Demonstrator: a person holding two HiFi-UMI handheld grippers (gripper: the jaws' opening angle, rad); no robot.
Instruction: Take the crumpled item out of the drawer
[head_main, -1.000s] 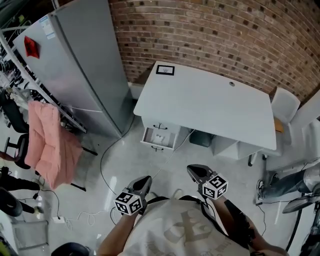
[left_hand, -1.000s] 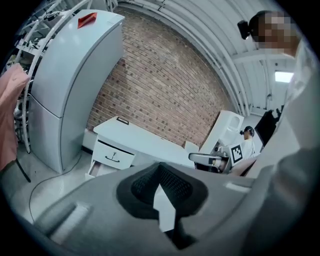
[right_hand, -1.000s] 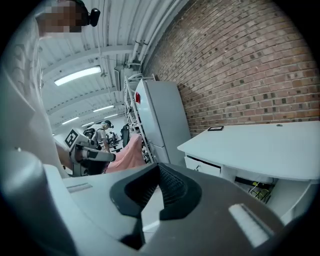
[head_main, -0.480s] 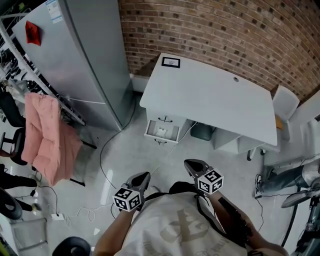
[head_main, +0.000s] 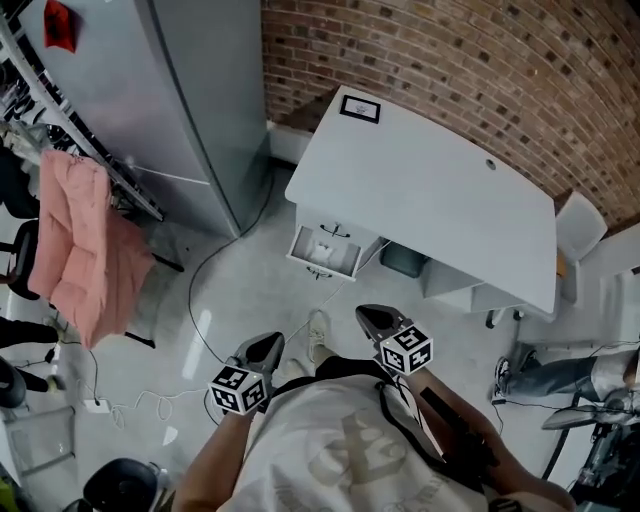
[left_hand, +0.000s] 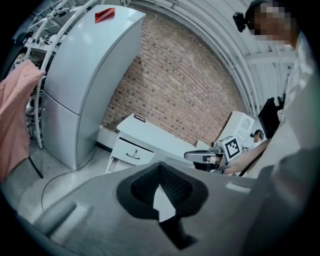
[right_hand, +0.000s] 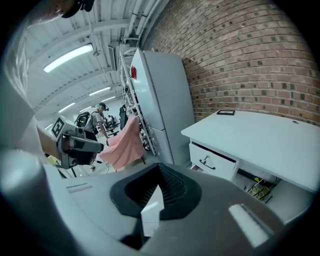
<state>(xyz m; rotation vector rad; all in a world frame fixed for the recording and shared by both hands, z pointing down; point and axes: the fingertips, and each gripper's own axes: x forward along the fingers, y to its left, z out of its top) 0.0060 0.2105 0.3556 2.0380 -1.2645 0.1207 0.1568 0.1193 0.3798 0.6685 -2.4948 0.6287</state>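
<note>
In the head view a white desk (head_main: 440, 190) stands against the brick wall, its lower drawer (head_main: 322, 256) pulled out. A small white crumpled item (head_main: 320, 251) lies inside the drawer. My left gripper (head_main: 266, 346) and right gripper (head_main: 366, 317) hover over the floor well short of the drawer, both pointing toward it. Both are shut with nothing between the jaws. The left gripper view shows the desk's drawer front (left_hand: 131, 154) far ahead and the right gripper (left_hand: 194, 156) beside it. In the right gripper view the drawer front (right_hand: 212, 163) is ahead on the right.
A tall grey fridge (head_main: 190, 100) stands left of the desk. Further left, a pink garment (head_main: 75, 240) hangs on a rack. A cable (head_main: 215, 300) runs across the floor. A grey bin (head_main: 403, 260) sits under the desk, with a white chair (head_main: 575, 225) at its right end.
Both grippers have come nearer the desk and sunk a little as the person steps forward. The desk and open drawer sit closer in view. Both jaws stay shut.
</note>
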